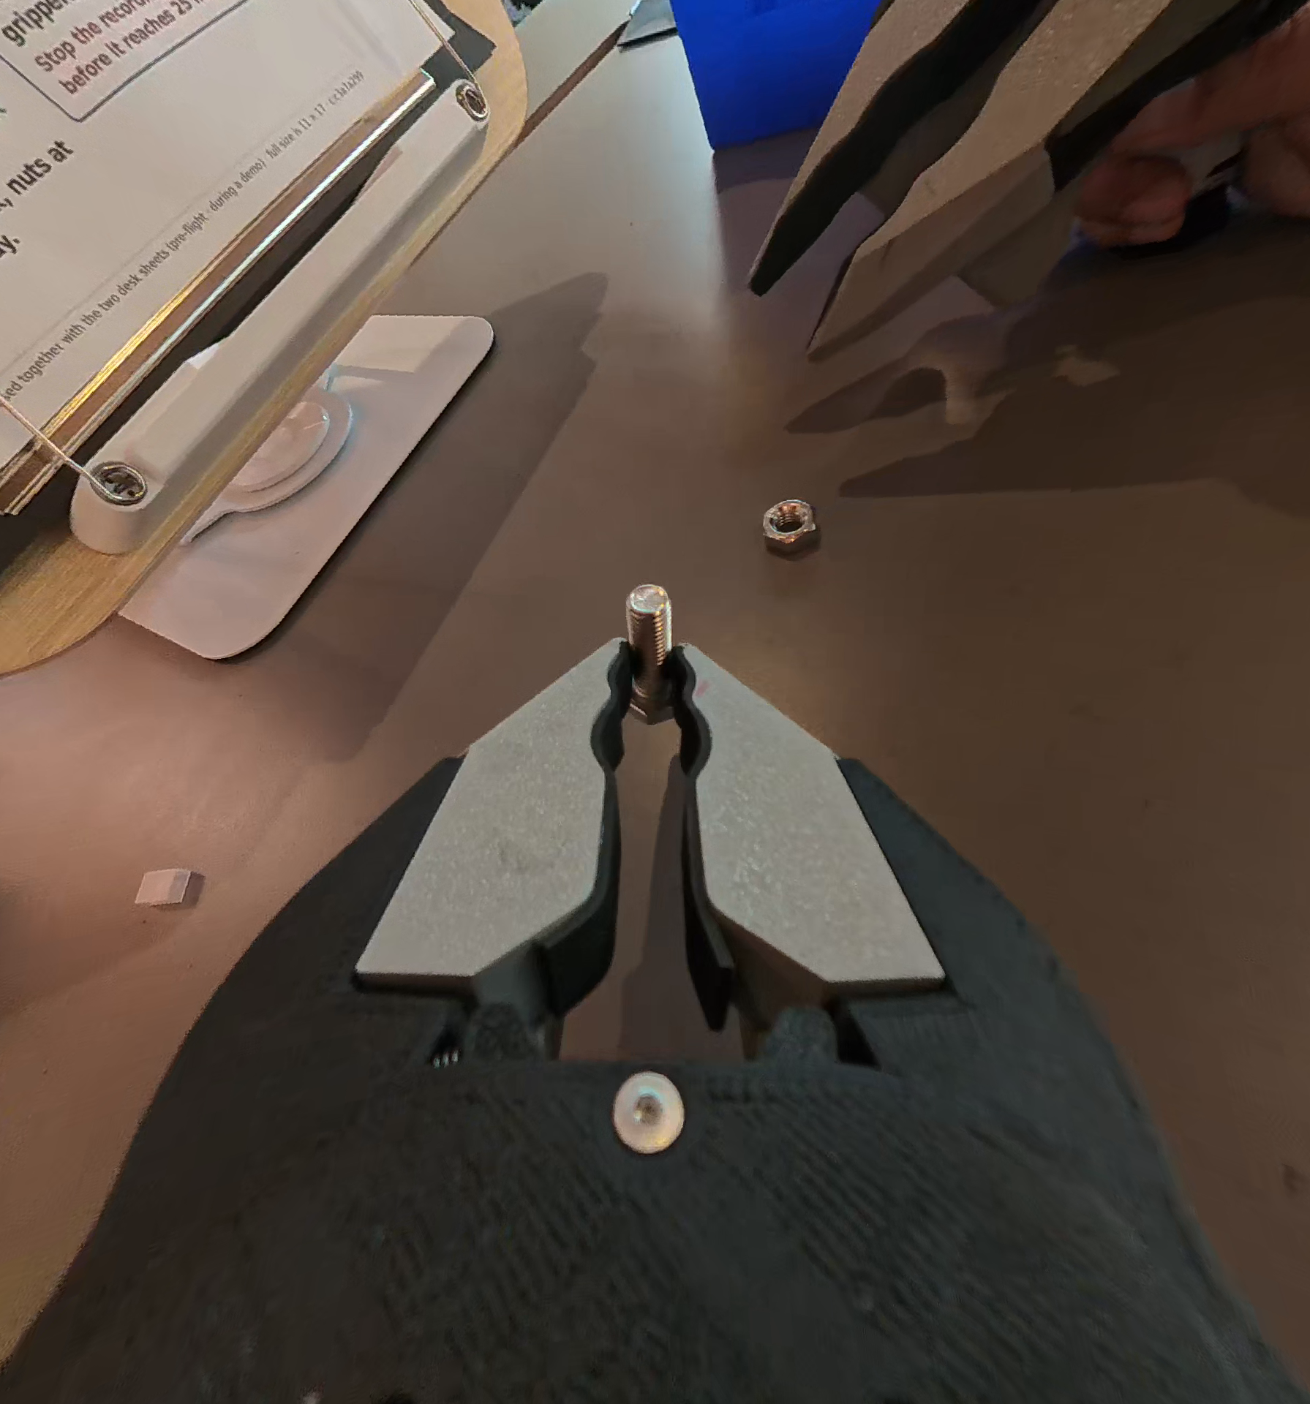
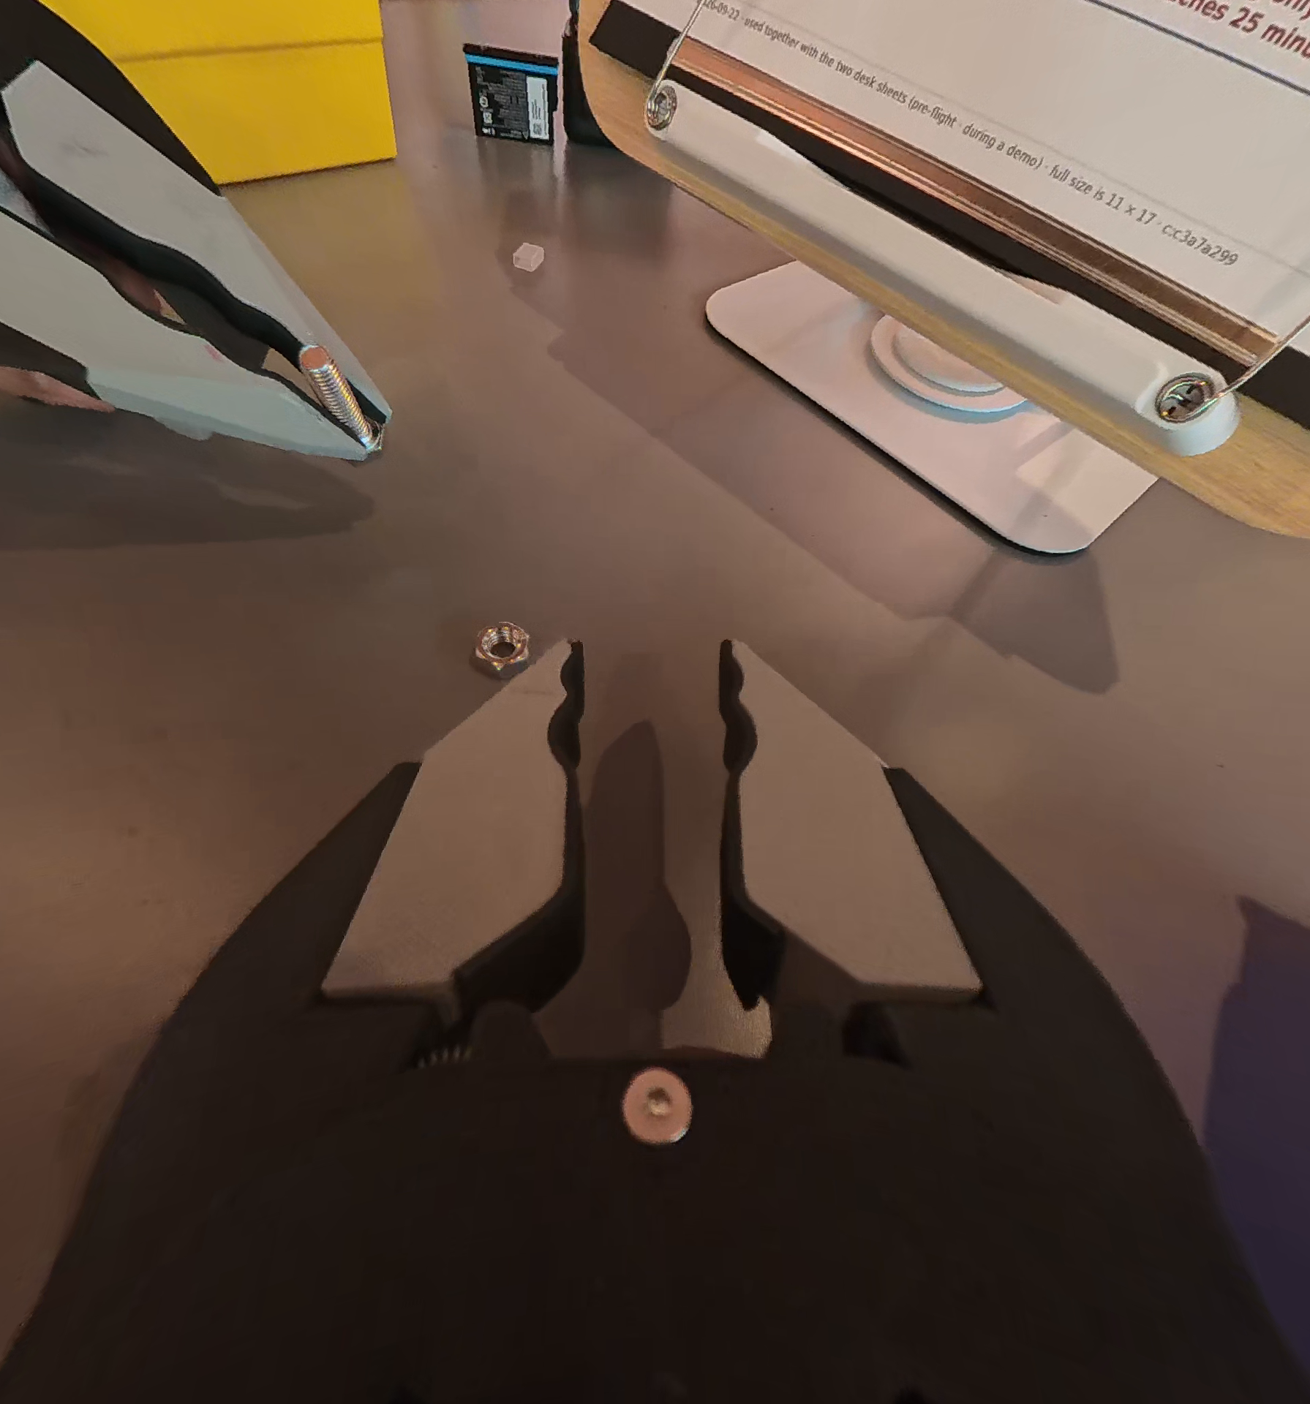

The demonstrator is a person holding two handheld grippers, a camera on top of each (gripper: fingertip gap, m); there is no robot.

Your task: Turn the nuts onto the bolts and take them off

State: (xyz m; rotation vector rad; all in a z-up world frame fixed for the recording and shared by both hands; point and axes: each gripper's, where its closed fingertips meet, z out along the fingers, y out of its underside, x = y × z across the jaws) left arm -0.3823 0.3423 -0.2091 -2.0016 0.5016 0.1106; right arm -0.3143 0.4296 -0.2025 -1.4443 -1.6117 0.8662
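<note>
Your left gripper (image 1: 648,668) is clamped on the bolt (image 1: 648,619), thread bare. Right gripper (image 2: 650,657) is spread, holding nothing, w/ the nut (image 2: 501,648) flat on the table (image 2: 180,760) just left of its tips. Threading's not begun; pick-up, spin-on and removal all remain.

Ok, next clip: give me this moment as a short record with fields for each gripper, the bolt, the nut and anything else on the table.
left gripper: shut on the bolt, near its head
bolt: threaded end sticks out past the fingertips, no nut on it
right gripper: open, empty, tips just right of the nut
nut: loose, lying flat on the table
document stand: white base, holds a printed sheet
other items: yellow box, blue box, small white block
</note>
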